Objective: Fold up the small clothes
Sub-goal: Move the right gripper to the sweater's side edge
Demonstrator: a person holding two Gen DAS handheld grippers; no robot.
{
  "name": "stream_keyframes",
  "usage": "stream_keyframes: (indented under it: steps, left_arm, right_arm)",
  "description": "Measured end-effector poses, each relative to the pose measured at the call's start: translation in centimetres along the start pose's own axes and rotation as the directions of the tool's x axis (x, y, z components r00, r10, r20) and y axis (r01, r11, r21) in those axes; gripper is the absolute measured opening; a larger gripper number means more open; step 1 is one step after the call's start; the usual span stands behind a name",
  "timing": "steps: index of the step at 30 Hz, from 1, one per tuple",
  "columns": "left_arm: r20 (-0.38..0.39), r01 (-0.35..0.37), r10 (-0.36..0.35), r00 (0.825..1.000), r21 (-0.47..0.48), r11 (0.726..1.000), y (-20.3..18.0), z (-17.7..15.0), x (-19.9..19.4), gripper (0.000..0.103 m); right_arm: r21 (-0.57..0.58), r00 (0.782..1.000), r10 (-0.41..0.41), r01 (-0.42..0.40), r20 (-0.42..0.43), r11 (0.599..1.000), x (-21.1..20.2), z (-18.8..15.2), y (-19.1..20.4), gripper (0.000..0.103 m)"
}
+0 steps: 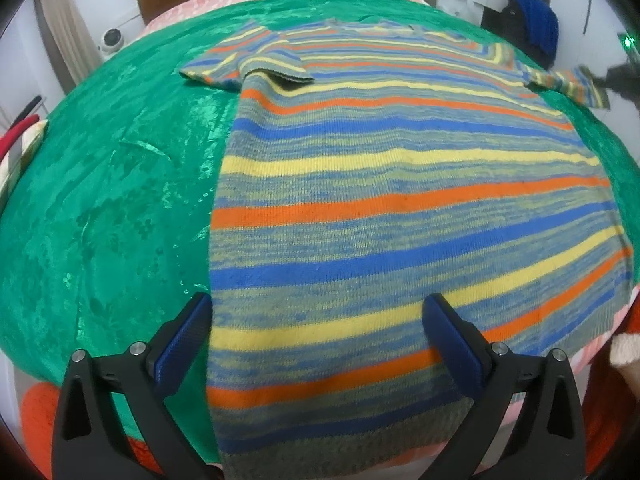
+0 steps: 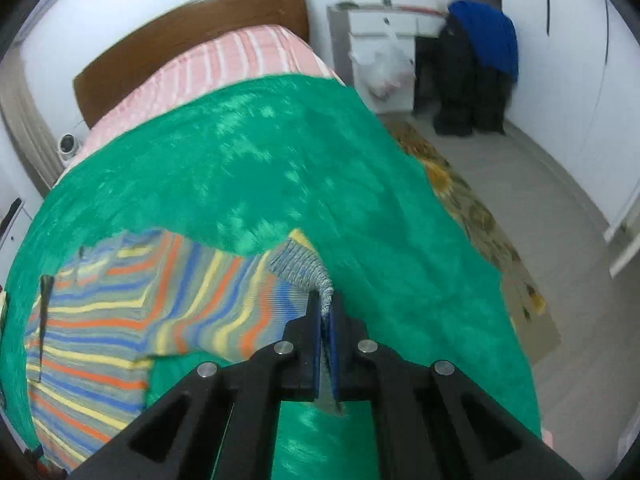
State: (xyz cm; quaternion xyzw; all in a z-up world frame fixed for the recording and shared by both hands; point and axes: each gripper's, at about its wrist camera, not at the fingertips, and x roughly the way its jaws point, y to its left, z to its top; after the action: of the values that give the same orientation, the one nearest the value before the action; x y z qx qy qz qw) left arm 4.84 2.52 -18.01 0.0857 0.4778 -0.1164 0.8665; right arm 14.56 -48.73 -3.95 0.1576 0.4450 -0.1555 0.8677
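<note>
A striped knit sweater (image 1: 400, 200) in blue, yellow, orange and grey lies flat on the green blanket (image 1: 112, 200), its neck towards the headboard. My left gripper (image 1: 316, 312) stands open over the sweater's lower left part, with one finger (image 1: 188, 328) at the left side edge and the other finger (image 1: 448, 328) over the stripes. The left sleeve (image 1: 244, 64) lies folded at the shoulder. In the right wrist view my right gripper (image 2: 326, 308) is shut on the grey cuff of the right sleeve (image 2: 304, 268), which is lifted and stretched away from the sweater's body (image 2: 120, 320).
The bed has a pink striped sheet (image 2: 224, 64) and a brown headboard (image 2: 192, 28). A white round device (image 2: 67, 146) sits at its left. To the right are a patterned rug (image 2: 480, 220), a white cabinet (image 2: 380, 28) with a plastic bag (image 2: 384, 70), and a blue cloth (image 2: 488, 36) over dark clothing.
</note>
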Motion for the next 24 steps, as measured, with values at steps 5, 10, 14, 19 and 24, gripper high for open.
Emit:
stream_keyframes:
  steps: [5,10,14,19,24]
  left_arm:
    - [0.004,0.003,-0.003,1.000,0.001,1.000,0.1,-0.1,0.0,0.103]
    - [0.004,0.002,-0.002,1.000,0.002,1.000,0.1,-0.1,0.1,0.103]
    - [0.005,0.003,-0.003,1.000,0.002,1.000,0.1,-0.2,0.0,0.103]
    - [0.005,0.003,-0.003,1.000,0.001,1.000,0.1,-0.2,0.0,0.103]
    - [0.006,0.001,-0.001,1.000,-0.002,1.000,0.1,-0.2,0.1,0.103]
  right_arm:
    - [0.072,0.996,-0.080,0.083,-0.038,0.994,1.8,-1.8,-3.5,0.003]
    - [0.178,0.996,-0.064,0.075,-0.066,0.981,3.1,-2.5,-6.3,0.003]
    - [0.269,0.992,0.105,-0.084,-0.067,0.959,3.9,-2.8,-7.5,0.013]
    - [0.407,0.983,0.183,-0.164,-0.008,0.899,1.1,-4.3,-9.9,0.042]
    - [0.544,0.933,0.355,-0.268,-0.060,0.795,0.2,-7.9,-9.0,0.042]
